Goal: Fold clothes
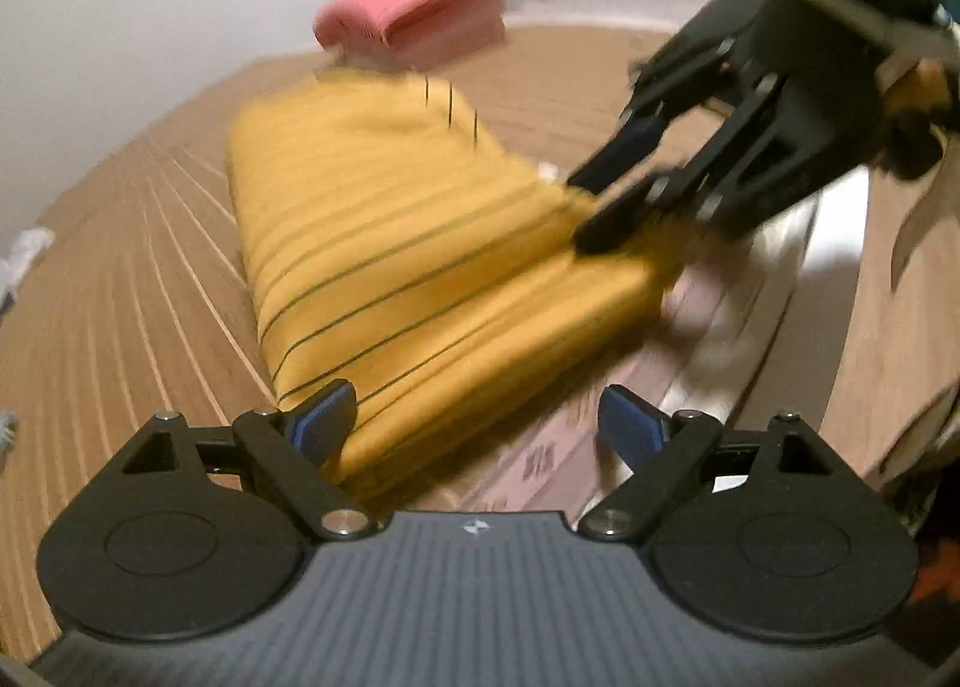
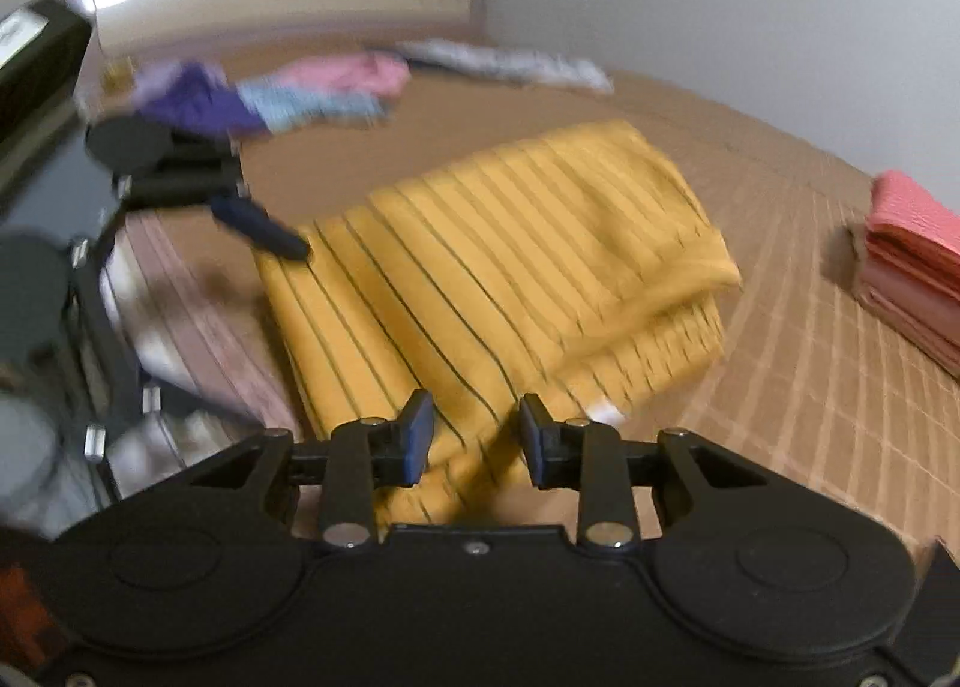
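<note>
A mustard-yellow garment with thin dark stripes [image 1: 408, 243] lies folded into a thick oblong on the brown woven mat [image 1: 120, 279]. My left gripper [image 1: 477, 417] is open wide at its near end, with the left pad [image 1: 324, 417] over the cloth's edge and the right pad off to the side. My right gripper [image 1: 581, 213] is at the garment's right corner. In the right wrist view the garment [image 2: 510, 267] runs away from that gripper [image 2: 477, 435], whose jaws stand narrowly apart with cloth showing in the gap, not pinched. One finger [image 2: 264, 231] of the left gripper rests at the far-left corner.
A folded pink stack [image 1: 420, 15] [image 2: 912, 267] sits on the mat beyond the garment. Loose purple, blue and pink clothes [image 2: 270, 93] and a white patterned cloth [image 2: 510, 63] lie by the far wall. A pale striped sheet [image 1: 690, 357] edges the mat.
</note>
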`<state>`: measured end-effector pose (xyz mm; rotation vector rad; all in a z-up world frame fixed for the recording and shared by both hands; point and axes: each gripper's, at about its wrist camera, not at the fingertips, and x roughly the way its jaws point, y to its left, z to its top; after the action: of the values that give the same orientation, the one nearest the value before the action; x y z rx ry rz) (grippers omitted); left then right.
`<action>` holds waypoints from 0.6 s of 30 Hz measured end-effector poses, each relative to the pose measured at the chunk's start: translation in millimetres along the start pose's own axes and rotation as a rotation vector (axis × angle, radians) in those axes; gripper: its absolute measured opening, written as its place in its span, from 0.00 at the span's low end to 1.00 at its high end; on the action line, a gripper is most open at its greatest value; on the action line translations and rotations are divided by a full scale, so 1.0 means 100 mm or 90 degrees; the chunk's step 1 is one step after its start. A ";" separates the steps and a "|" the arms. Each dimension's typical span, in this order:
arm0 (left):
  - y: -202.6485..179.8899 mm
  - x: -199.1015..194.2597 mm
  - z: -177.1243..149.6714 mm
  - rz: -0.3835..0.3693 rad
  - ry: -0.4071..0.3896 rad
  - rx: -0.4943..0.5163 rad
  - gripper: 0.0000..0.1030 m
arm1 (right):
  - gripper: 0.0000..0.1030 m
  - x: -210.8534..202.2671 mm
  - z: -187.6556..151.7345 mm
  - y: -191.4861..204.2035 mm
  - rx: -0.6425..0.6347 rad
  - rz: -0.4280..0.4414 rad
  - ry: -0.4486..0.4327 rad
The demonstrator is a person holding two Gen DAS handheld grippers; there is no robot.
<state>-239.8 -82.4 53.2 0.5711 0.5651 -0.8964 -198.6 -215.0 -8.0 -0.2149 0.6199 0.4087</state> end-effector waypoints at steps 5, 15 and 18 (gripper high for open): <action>0.15 -0.28 0.02 -0.028 -0.038 -0.039 0.88 | 0.33 -0.01 -0.08 -0.02 0.011 0.011 -0.005; 0.97 -0.39 0.26 0.022 -0.128 -0.302 0.88 | 0.44 -0.23 0.12 0.04 0.037 0.042 -0.089; 1.06 -0.09 0.42 0.040 -0.095 -0.286 0.88 | 0.44 -0.09 0.15 0.24 -0.001 0.043 -0.097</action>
<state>-146.5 -52.6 112.5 0.1138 0.5863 -0.7147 -207.5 -191.4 7.4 -0.1627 0.4777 0.4865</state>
